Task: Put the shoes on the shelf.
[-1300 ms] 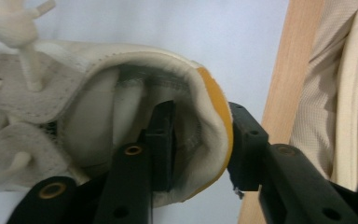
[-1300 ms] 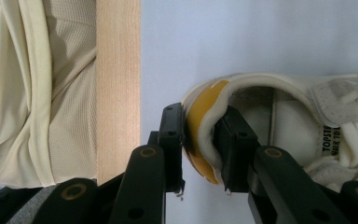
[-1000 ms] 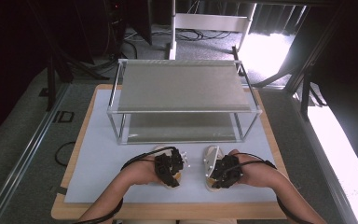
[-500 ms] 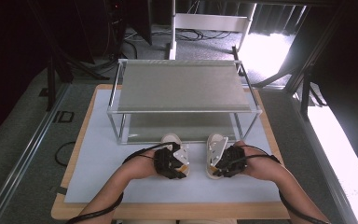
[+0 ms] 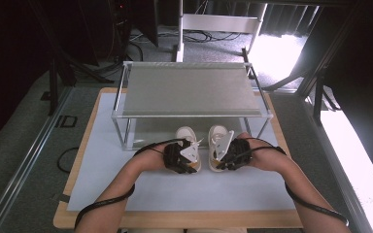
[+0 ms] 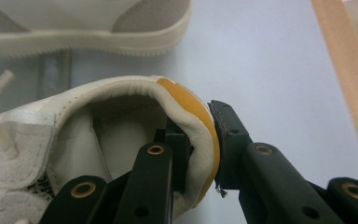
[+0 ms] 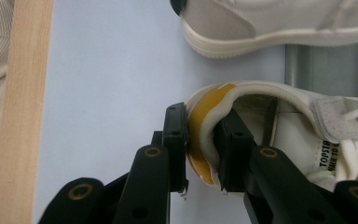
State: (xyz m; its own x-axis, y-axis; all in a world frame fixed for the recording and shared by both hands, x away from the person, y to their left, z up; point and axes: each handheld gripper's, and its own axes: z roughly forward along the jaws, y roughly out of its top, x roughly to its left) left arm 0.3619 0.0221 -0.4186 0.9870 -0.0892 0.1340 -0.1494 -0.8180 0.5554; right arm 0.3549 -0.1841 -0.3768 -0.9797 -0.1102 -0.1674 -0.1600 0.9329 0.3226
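Two cream-white sneakers stand side by side on the white mat, toes pointing at the rack. In the high view the left shoe and the right shoe have their toes at the rack's front rail. My left gripper is shut on the left shoe's orange-tabbed heel, one jaw inside the collar and one outside. My right gripper grips the right shoe's orange heel tab the same way. Each gripper view shows the other shoe's side along its top edge.
A metal-framed rack with a flat grey top stands at the back of the mat. The wooden table edge runs along the front. Cables trail from both grippers over the forearms. Dark floor and stands surround the table.
Both hands have pushed forward, carrying the two shoes away from the table's front edge toward the rack. The toes now reach the rack's front rail.
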